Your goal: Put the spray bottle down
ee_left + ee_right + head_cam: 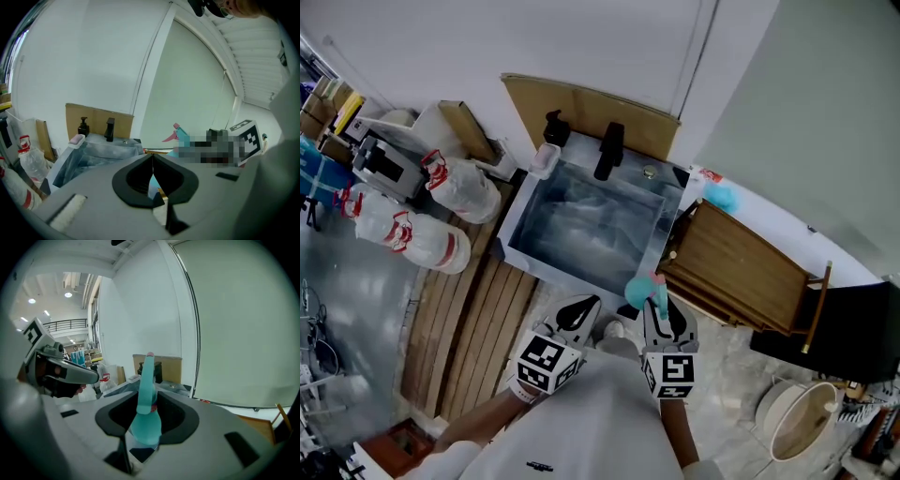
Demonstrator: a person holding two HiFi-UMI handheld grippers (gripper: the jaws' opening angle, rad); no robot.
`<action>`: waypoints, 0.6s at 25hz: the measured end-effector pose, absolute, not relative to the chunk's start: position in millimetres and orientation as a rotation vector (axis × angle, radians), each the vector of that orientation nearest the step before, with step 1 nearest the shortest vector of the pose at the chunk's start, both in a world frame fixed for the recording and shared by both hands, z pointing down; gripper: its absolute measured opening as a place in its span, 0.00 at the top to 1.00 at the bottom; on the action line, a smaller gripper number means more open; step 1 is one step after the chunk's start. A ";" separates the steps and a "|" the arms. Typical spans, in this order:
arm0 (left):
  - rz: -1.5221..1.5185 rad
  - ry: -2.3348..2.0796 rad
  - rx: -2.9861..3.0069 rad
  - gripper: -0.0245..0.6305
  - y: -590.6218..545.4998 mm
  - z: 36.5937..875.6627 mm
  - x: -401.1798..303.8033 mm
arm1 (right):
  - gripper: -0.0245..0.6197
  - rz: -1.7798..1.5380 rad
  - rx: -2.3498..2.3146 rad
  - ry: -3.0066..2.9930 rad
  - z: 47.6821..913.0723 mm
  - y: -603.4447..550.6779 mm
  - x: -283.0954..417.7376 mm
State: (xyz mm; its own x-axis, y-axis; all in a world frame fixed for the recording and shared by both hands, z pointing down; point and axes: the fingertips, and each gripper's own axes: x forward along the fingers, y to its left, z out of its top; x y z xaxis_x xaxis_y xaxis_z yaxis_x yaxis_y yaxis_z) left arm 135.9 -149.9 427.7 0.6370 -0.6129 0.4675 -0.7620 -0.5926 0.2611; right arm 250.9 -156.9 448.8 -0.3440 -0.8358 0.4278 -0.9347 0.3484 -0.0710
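My right gripper is shut on a teal spray bottle with a pink trigger, near the front right corner of the steel sink. In the right gripper view the bottle stands upright between the jaws, its nozzle pointing away from the camera. Just left of it, my left gripper is shut with nothing in it; its jaw tips meet. The left gripper view also shows the bottle at the right.
A black faucet and a soap dispenser stand at the sink's back, before a cardboard sheet. A wooden counter adjoins the sink on the right. Filled plastic bags lie left, a white bucket lower right.
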 end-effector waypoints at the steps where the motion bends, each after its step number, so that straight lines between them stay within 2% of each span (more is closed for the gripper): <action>1: 0.461 -1.080 2.421 0.96 -153.2 427.8 133.6 | 0.77 0.437 1.566 -2.300 448.2 -159.0 248.3; 15: 0.461 -1.184 2.297 0.96 -170.7 452.1 80.1 | 0.77 0.379 1.321 -2.350 477.1 -186.2 188.9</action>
State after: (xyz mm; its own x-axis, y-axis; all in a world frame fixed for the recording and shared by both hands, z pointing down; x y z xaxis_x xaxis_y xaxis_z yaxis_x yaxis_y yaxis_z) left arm 80.1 -170.7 452.1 0.5618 -0.6512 0.5102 -0.8247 -0.4891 0.2839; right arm 188.9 -186.2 477.1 -0.4631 -0.7447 0.4806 -0.8581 0.5125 -0.0326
